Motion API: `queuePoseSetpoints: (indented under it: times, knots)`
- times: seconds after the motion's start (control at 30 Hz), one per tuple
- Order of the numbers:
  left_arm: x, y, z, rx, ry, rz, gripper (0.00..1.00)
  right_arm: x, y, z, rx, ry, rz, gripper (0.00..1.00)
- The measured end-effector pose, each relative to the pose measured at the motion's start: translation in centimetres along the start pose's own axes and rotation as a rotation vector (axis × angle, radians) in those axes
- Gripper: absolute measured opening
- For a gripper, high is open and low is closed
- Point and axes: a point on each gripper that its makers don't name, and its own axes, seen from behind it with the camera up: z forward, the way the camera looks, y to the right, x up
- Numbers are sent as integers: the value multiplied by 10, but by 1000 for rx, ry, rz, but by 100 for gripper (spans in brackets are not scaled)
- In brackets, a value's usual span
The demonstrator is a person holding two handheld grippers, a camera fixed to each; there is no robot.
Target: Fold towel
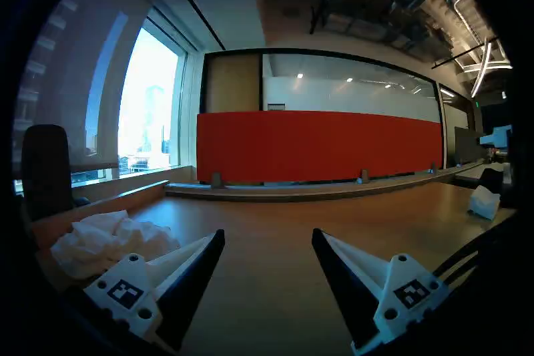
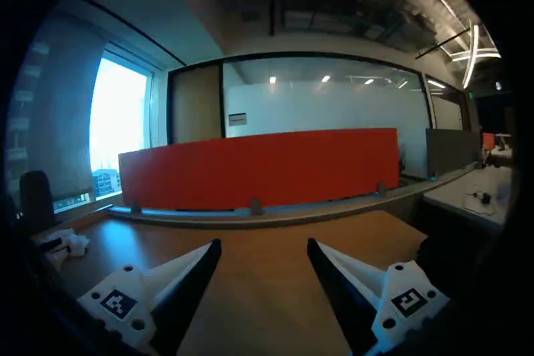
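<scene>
A crumpled white towel (image 1: 110,239) lies on the wooden table (image 1: 280,229) at the left of the left gripper view, just beyond the left finger. My left gripper (image 1: 268,236) is open, with bare table between its fingers. A second white cloth (image 1: 484,202) sits at the far right of that view. In the right gripper view my right gripper (image 2: 263,244) is open over the wooden table (image 2: 280,249), nothing between its fingers. A white crumpled towel (image 2: 61,244) lies far left in that view, apart from the gripper.
A red divider panel (image 1: 320,145) stands along the table's far edge. A dark chair back (image 1: 45,169) is at the left by the window. In the right gripper view a neighbouring desk (image 2: 470,202) with cables stands at the right.
</scene>
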Motion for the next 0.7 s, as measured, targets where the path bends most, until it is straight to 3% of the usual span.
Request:
queuePoseSetpoints:
  times: [0.3,0.5,0.7]
  knots:
    - [0,0,0,0,0,-1,97,-47,14,0,-27,-7,-20,99]
    - [0,0,0,0,0,0,97,-66,22,0,-58,-2,-94,99]
    - [-1,0,1,0,0,0,97,-83,13,-1,-48,-16,-167,100]
